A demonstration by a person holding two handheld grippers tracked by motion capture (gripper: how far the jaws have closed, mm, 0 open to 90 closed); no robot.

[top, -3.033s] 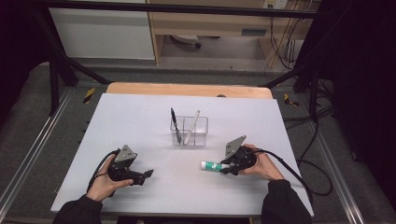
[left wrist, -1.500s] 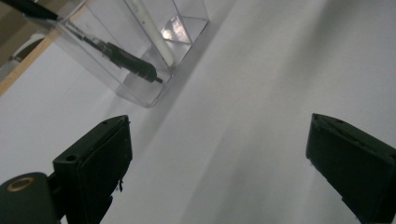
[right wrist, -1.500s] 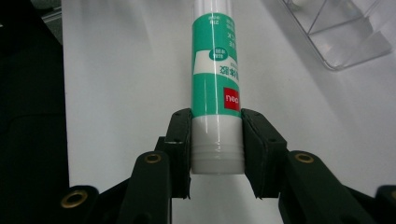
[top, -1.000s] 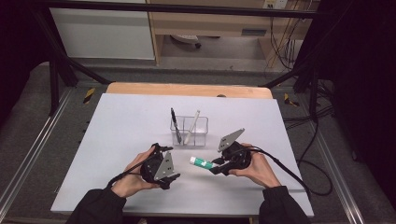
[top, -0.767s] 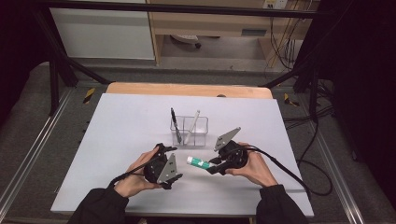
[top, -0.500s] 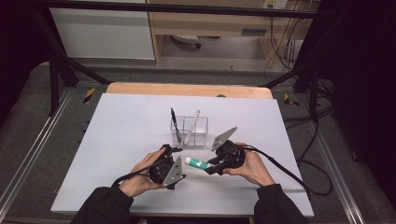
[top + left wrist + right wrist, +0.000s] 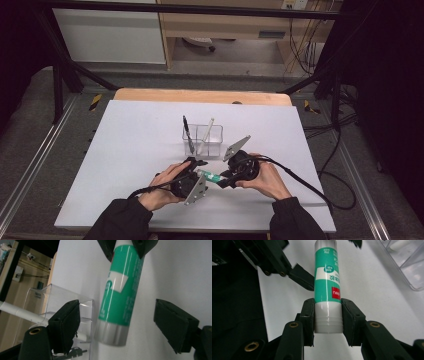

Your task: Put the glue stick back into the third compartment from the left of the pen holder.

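Note:
A green glue stick [image 7: 327,277] with a white cap and a silver end lies level above the table. My right gripper [image 7: 328,320] is shut on its white cap end. In the left gripper view the glue stick [image 7: 120,290] points at the camera, silver end first. My left gripper [image 7: 119,322] has its jaws on either side of that silver end, with gaps on both sides. Those jaws have just been closing and do not touch the stick. In the high view both grippers meet at the glue stick [image 7: 210,176], the left gripper [image 7: 198,170] on its left and the right gripper [image 7: 223,180] on its right.
A clear plastic organizer [image 7: 214,136] stands just behind the grippers on the white table [image 7: 130,135]. A black pen [image 7: 186,131] and a white pen [image 7: 206,134] lean in it. Cables trail from both grippers toward the table's front and right.
My left hand has moved right to the glue stick, so its jaws now flank the silver end. The right gripper has kept its hold on the stick and has edged left.

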